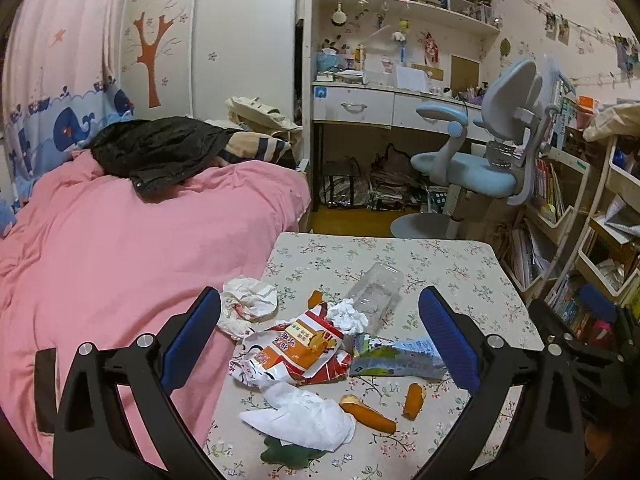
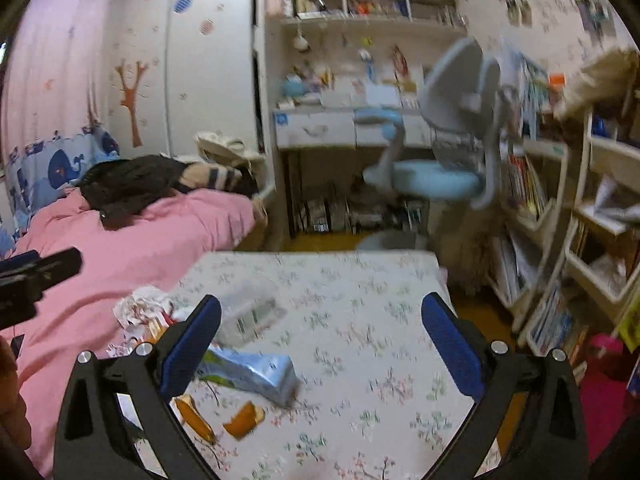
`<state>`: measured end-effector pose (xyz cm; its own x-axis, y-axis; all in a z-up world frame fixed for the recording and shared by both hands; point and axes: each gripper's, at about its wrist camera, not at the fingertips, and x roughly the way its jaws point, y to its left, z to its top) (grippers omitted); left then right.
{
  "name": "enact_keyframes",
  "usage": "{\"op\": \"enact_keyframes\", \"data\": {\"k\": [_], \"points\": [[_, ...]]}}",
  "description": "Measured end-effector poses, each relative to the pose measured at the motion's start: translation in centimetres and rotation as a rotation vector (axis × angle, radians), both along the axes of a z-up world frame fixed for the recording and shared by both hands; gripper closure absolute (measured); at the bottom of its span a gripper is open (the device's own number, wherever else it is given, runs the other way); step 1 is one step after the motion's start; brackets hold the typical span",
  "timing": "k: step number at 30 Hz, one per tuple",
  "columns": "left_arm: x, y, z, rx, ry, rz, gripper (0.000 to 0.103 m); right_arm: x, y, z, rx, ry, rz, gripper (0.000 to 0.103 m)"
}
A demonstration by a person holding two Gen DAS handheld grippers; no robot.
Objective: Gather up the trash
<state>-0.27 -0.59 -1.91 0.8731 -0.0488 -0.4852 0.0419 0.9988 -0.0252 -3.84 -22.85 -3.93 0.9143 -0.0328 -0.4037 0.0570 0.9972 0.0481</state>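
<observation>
Trash lies scattered on a small table with a floral cloth [image 1: 460, 268]. An orange-and-red snack bag [image 1: 296, 354] sits between the wide-apart fingers of my left gripper [image 1: 320, 336], which is open above it. Around it lie a clear plastic bottle [image 1: 374, 292], a crushed blue carton [image 1: 400, 358], crumpled paper [image 1: 250, 304], a white tissue [image 1: 304, 420] and orange peels [image 1: 370, 412]. My right gripper [image 2: 320, 344] is open and empty over bare cloth [image 2: 360, 300]. The carton [image 2: 250, 374], bottle [image 2: 248, 316] and peels [image 2: 244, 420] lie left of it.
A bed with a pink quilt [image 1: 120, 240] borders the table's left side. A blue swivel chair [image 1: 472, 168] and a desk [image 1: 360, 104] stand beyond the table. Shelves of books [image 1: 560, 220] line the right. The left gripper's body [image 2: 36, 276] shows at the right wrist view's left edge.
</observation>
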Motion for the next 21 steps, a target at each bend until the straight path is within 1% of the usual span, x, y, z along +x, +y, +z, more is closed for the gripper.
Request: {"op": "enact_keyframes", "data": {"k": [4, 6, 14, 21], "points": [[0.1, 0.4, 0.1, -0.006, -0.005, 0.017, 0.007, -1.5, 0.2, 0.9, -0.021, -0.105, 0.006, 0.006], [0.3, 0.7, 0.1, -0.011, -0.006, 0.025, 0.007, -1.8, 0.6, 0.7, -0.023, -0.119, 0.005, 0.006], [0.4, 1.1, 0.1, -0.016, -0.005, 0.038, 0.007, -2.5, 1.8, 0.4, -0.059, -0.153, 0.026, 0.006], [0.4, 1.2, 0.0, -0.015, -0.007, 0.042, 0.007, -2.7, 1.9, 0.4, -0.070, -0.146, 0.027, 0.006]]}}
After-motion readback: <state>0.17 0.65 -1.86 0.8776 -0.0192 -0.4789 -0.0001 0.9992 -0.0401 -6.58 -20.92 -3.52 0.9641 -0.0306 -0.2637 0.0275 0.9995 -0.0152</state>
